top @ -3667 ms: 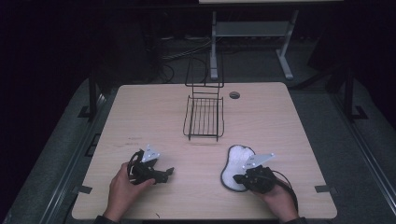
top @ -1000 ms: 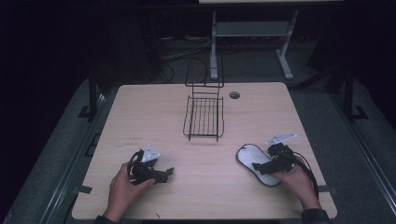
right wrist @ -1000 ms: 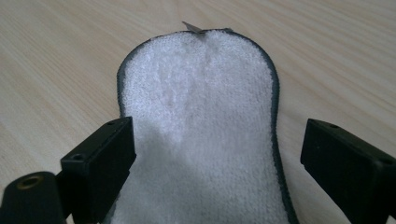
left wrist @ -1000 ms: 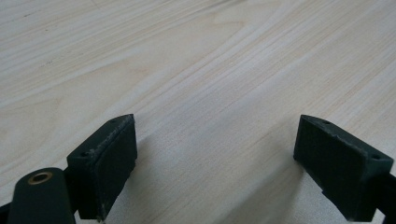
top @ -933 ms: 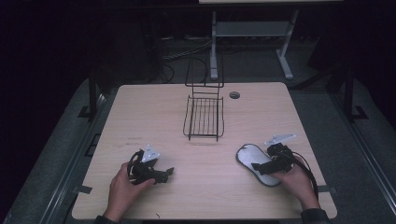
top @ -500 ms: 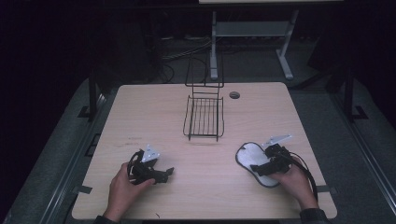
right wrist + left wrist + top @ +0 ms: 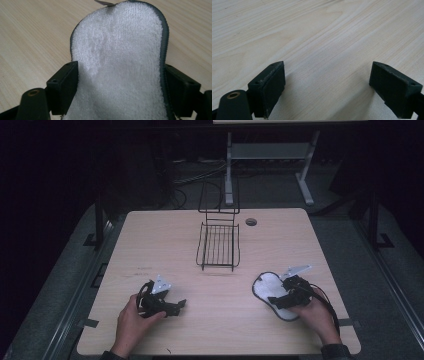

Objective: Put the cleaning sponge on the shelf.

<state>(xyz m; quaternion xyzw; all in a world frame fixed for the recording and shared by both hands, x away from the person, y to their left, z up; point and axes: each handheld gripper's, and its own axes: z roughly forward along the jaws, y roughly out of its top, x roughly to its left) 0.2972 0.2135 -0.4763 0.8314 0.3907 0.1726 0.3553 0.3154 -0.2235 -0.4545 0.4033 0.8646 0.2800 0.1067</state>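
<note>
Lower left of the high view: left gripper (image 7: 172, 306) on bare table (image 7: 165, 240), jaws wide, holding nothing. Lower right: right gripper (image 7: 276, 300), jaws just closing, pads against both edges of white slipper (image 7: 267, 285). Centre, farther: wire basket (image 7: 218, 245).

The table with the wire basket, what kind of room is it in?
Probably a lab or workshop: a bare wooden table in a dark room, cables on the floor behind, and a metal stand.
</note>
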